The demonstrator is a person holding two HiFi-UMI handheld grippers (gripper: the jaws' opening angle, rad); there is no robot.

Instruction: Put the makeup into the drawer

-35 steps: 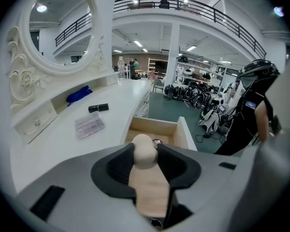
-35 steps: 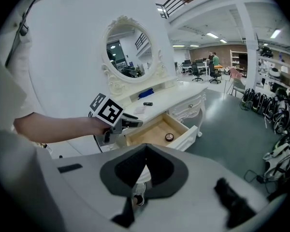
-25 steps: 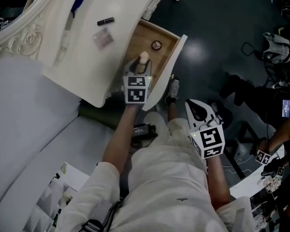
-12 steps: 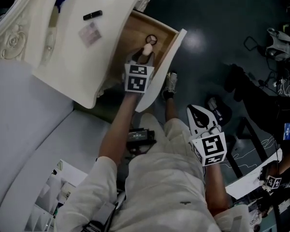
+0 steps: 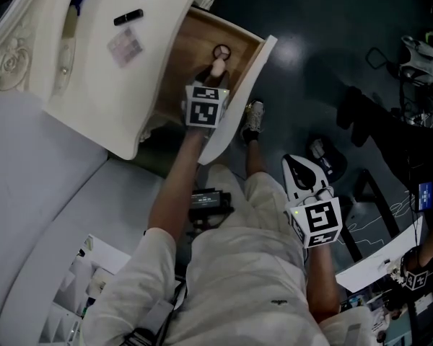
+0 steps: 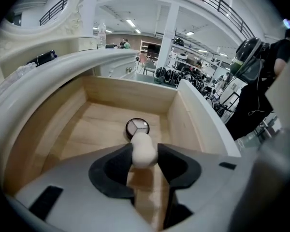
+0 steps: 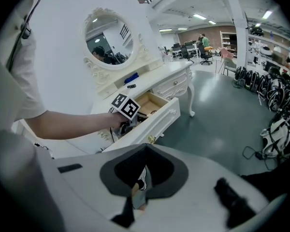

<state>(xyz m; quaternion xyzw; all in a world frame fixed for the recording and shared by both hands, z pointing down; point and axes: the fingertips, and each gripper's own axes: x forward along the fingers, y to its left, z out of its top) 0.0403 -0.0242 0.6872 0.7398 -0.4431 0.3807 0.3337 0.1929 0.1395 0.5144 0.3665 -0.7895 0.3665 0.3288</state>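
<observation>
A cream, pear-shaped makeup sponge (image 6: pixel 144 151) is gripped upright over the open wooden drawer (image 6: pixel 87 129). A round compact (image 6: pixel 137 126) lies flat on the drawer's floor.

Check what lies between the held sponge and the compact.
Nothing but bare drawer floor, seen in the head view; the left gripper holds the sponge near the compact.

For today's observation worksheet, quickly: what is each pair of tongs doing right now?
Left tongs: closed on a cream makeup sponge, over the open drawer.
Right tongs: closed, holding nothing.
</observation>
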